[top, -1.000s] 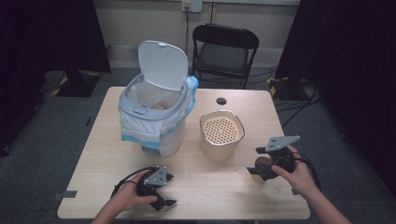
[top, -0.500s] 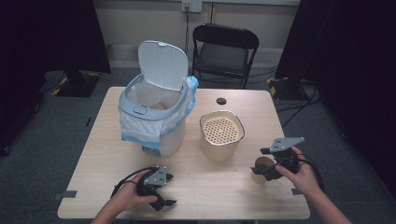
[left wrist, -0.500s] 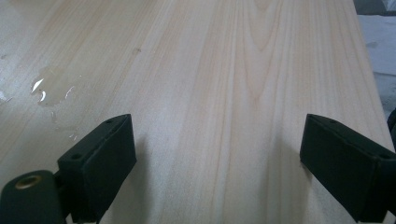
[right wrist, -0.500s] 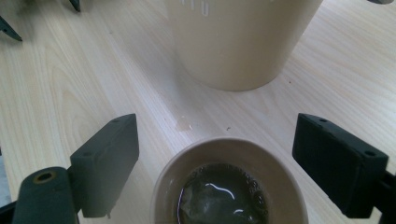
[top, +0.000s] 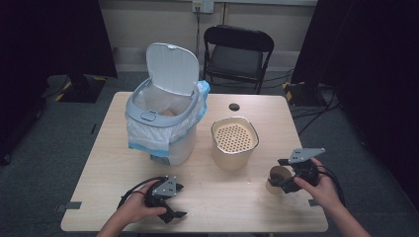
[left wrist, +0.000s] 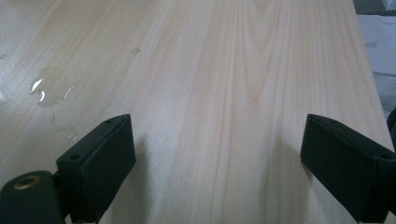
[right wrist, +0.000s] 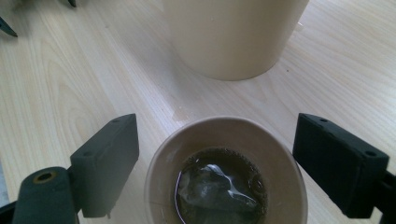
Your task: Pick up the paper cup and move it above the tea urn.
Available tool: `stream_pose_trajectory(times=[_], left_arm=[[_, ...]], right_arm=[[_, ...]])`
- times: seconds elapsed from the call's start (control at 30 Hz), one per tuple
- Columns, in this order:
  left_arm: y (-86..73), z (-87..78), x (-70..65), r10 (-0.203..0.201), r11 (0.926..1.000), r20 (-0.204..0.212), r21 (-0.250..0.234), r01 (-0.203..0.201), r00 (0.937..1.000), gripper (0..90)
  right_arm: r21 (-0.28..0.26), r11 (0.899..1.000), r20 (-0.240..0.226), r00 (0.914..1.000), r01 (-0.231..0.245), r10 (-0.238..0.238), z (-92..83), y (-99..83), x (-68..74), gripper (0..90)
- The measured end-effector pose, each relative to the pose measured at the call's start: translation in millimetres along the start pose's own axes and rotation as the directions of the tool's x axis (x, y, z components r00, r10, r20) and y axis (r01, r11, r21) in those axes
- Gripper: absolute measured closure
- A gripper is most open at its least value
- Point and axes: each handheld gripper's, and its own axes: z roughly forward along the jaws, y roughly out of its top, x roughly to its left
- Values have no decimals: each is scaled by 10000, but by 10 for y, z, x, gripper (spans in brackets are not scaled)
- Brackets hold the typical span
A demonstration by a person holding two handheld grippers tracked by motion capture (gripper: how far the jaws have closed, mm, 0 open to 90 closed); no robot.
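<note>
**A:** Between your right gripper's [right wrist: 217, 163] fingers [right wrist: 108, 163] sits the paper cup [right wrist: 224, 168]. Are you gripping it?

**B:** Not that I can tell. You have the jaws spread to either side of the rim with a gap showing on both sides, so the pads aren't pressing. It looks like you're lined up to close on it.

**A:** What's inside?

**B:** Dark liquid and a tea bag [right wrist: 210, 186]. Just beyond your fingertips stands the beige strainer pot [right wrist: 233, 37], likely where you'd pour.

**A:** And the left gripper [left wrist: 217, 168]?

**B:** You're resting it low over bare table [left wrist: 224, 70], jaws apart, nothing between them, probably parked out of the way. A small wet patch [left wrist: 46, 91] lies ahead of its left finger.
</note>
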Motion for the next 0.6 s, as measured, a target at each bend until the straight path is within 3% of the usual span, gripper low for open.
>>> stream_pose_trajectory(times=[0.6], left_arm=[[0,2,-1,-20,10000,12,4,20,10000,92]], right_arm=[[-362,9975,-127,9981,-603,599,-1,-313,-61,142]])
